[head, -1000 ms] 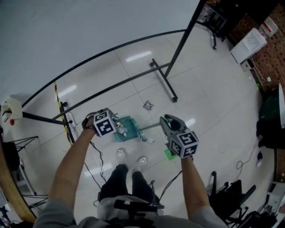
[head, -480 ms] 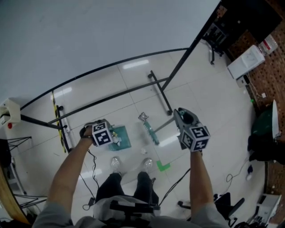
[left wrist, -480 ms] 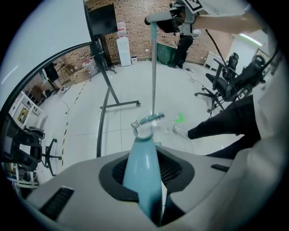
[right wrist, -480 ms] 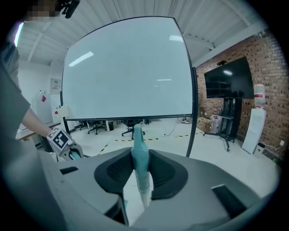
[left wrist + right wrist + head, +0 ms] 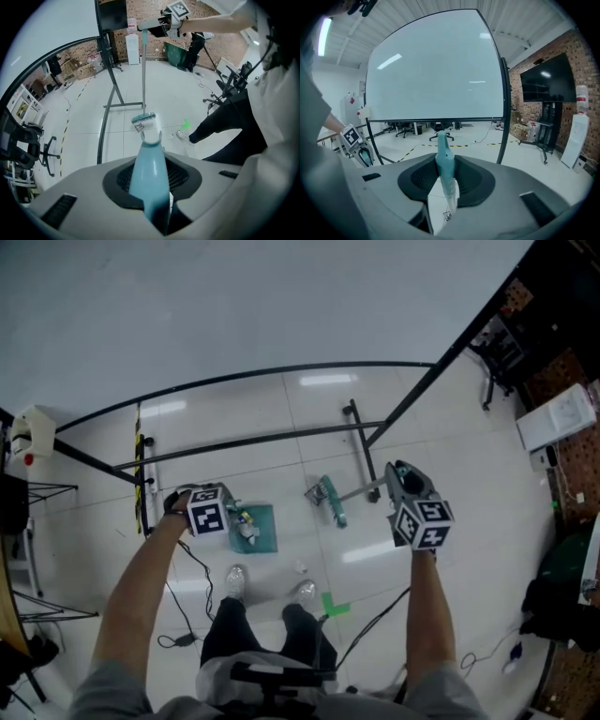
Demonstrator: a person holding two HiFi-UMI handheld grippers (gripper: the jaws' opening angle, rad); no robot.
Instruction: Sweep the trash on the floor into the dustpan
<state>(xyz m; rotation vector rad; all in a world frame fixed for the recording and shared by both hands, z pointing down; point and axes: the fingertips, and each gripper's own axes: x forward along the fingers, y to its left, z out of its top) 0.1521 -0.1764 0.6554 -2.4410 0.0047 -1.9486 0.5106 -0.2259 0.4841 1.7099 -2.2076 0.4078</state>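
Two grippers are at work, and each one is clamped on a tool. The left gripper point(image 5: 214, 514) points steeply down and its jaws are closed on the teal handle point(image 5: 147, 173) of the one dustpan point(image 5: 262, 532). The pan lies flat on the floor point(image 5: 441, 427), just beside this gripper on its inner side and just ahead of the person's left shoe point(image 5: 234, 579). The right gripper point(image 5: 401, 486) has its jaws closed on the upper end of the one broom's handle point(image 5: 444, 171). From there the handle runs down toward the middle, to the broom head point(image 5: 330, 500), which rests on the floor between the two grippers, near the dustpan but apart from it.

Several pieces of trash point(image 5: 246, 526) lie inside the pan; I cannot count them exactly. One crumpled wrapper point(image 5: 138, 127) lies on the floor touching or just beside the broom head. One small white scrap point(image 5: 300, 567) lies between the pan and the right shoe point(image 5: 305, 592). One green tape mark point(image 5: 333, 604) is on the floor near that shoe.
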